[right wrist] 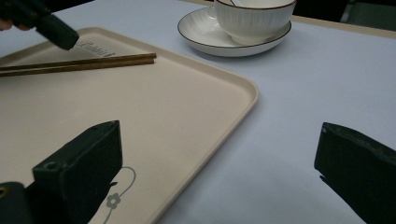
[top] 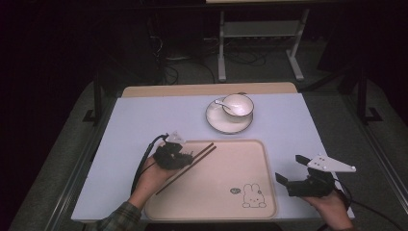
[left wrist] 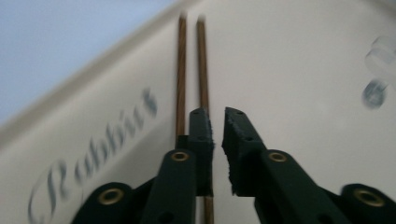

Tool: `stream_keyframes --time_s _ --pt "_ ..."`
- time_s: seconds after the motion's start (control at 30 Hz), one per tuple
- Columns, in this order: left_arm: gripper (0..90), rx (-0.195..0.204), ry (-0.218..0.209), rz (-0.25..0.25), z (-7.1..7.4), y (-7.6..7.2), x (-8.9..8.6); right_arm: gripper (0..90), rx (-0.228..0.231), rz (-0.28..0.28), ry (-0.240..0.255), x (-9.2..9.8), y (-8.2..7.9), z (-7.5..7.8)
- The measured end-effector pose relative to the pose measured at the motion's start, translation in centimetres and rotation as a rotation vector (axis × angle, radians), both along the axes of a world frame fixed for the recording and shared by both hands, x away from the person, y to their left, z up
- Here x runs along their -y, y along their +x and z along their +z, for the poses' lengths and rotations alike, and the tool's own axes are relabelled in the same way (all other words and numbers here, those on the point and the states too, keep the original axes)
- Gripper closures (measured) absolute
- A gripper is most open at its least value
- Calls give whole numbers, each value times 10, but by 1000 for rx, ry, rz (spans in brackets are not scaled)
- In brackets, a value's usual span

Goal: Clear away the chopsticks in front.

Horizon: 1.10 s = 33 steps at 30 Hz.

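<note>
The left gripper sits over the left side of the beige tray, its jaws nearly pressed together with a thin gap. The pair of brown chopsticks runs beneath them across the tray floor — whether the pads pinch a stick cannot be told. The right gripper is just off the tray's right edge, jaws spread wide with nothing between them.

Beyond the tray's far edge stands a white saucer carrying a white bowl with a white spoon in it — well apart from both grippers. The tray bears a rabbit drawing. The table is pale lilac-white with a wooden far edge; behind it are a grey floor, cables and a white metal stand in a dark room.
</note>
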<state>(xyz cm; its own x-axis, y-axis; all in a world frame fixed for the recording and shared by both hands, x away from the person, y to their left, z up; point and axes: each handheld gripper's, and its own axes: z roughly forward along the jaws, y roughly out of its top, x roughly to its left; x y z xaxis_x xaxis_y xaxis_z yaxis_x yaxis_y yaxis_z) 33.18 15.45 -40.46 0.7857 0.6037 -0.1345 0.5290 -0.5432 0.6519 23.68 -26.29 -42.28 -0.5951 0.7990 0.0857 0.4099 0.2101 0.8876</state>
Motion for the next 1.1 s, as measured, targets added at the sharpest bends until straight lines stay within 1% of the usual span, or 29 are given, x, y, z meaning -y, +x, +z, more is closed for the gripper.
stream_keyframes --time_s 0.03,0.17,0.2,0.23,0.27,0.3,0.37,0.4,0.43,0.47,0.53,0.63,0.67,0.77,0.93,0.97,1.03,1.07,1.1 --pt "893 1 -5 -33 2 10 10 3 3 0 -2 0 0 0" --pt "895 -1 -19 -64 -1 31 30 3 0 0 -4 0 0 0" --pt "895 -1 -19 -64 -1 31 30 3 0 0 -5 0 0 0" --pt "895 -9 -23 -72 -3 37 34 3 0 0 -5 0 0 0" --pt "895 -19 -24 -86 -7 45 43 3 0 -1 -4 1 0 -1" --pt "895 -19 -24 -86 -7 45 43 3 0 -1 -4 1 0 -1" --pt "895 -36 -18 -100 -13 51 52 3 0 -5 -1 2 0 -1" --pt "894 -39 3 -113 -19 55 60 3 -1 -6 1 3 0 -1" --pt "894 -39 3 -113 -19 55 60 3 -3 -6 1 3 0 -1" --pt "894 -43 6 -119 -21 57 63 3 -3 -6 1 3 0 -1" --pt "894 -39 18 -124 -29 60 70 3 -3 -4 1 3 -1 -1" --pt "894 -37 31 -121 -32 62 71 3 -2 -4 1 3 -1 -1" --pt "894 -44 15 -111 -35 65 70 3 -2 -4 1 3 -1 -1" --pt "895 -36 19 -100 -35 67 67 3 -2 -4 0 3 0 -1" --pt "895 -37 26 -79 -34 70 59 3 -2 -4 0 3 0 -1" --pt "894 -39 25 -71 -34 71 55 3 -3 -5 0 3 0 -1" --pt "894 -40 24 -69 -34 71 52 3 -3 -4 0 3 0 -1" --pt "894 -47 15 -56 -34 70 47 3 -4 -4 -1 3 0 -1" --pt "895 -47 15 -56 -34 70 47 3 -4 -5 -1 3 0 -2"
